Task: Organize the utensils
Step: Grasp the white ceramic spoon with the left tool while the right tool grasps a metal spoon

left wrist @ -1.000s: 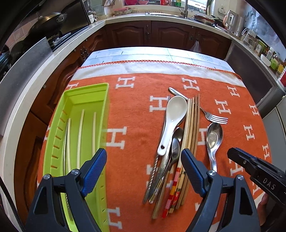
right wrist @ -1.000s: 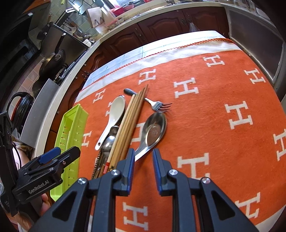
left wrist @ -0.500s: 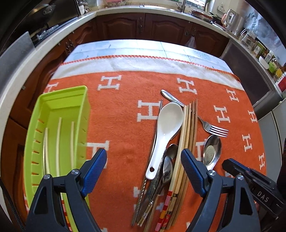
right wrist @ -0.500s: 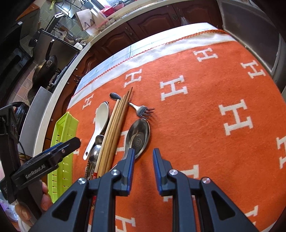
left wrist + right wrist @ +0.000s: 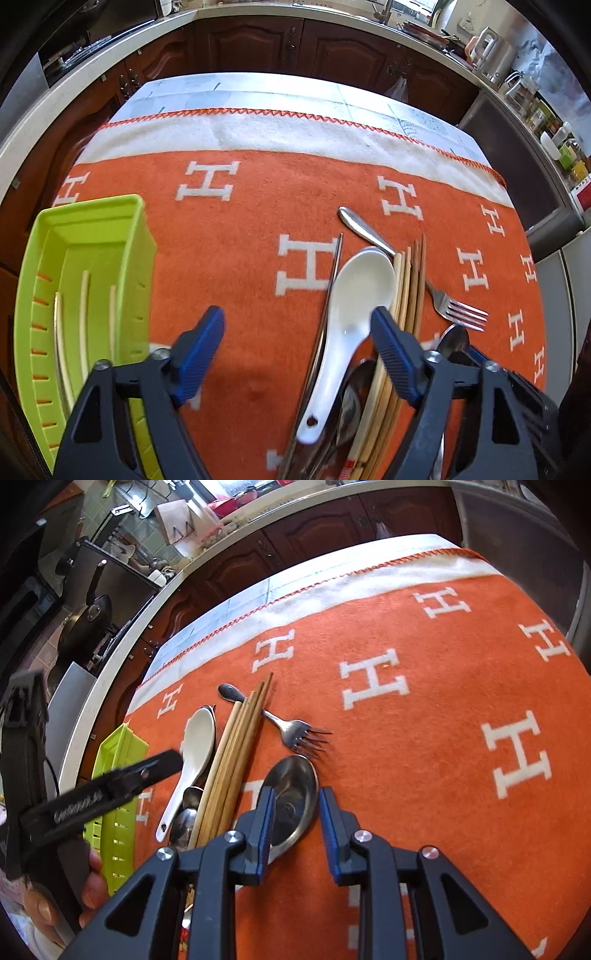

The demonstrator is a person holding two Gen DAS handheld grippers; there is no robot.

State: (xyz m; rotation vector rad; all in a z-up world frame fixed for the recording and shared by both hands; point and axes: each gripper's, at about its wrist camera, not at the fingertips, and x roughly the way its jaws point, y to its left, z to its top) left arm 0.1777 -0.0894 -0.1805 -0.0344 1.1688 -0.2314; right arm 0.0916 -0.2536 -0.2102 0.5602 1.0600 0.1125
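Observation:
A pile of utensils lies on the orange cloth (image 5: pixel 240 221): a white ceramic spoon (image 5: pixel 354 306), wooden chopsticks (image 5: pixel 406 295), a fork (image 5: pixel 450 310), metal spoons and a wide metal spoon (image 5: pixel 295 794). A lime green utensil tray (image 5: pixel 85 280) stands at the left. My left gripper (image 5: pixel 297 354) is open wide, low over the white spoon's handle. My right gripper (image 5: pixel 295 827) is partly open, its jaws astride the wide metal spoon's bowl and not closed on it. The white spoon (image 5: pixel 195 749), chopsticks (image 5: pixel 236 746), fork (image 5: pixel 295 731) and tray (image 5: pixel 114 812) show in the right wrist view too.
The cloth covers a table with a white border (image 5: pixel 295 133) at the far side. Dark wooden kitchen cabinets (image 5: pixel 258 44) and counters ring the table. A pan on a stove (image 5: pixel 88 624) is at the far left. The left gripper's body (image 5: pixel 92 797) crosses the right wrist view.
Both grippers have moved forward and down toward the utensil pile. The right gripper now reaches the wide metal spoon's bowl. The left gripper has shifted right over the white spoon.

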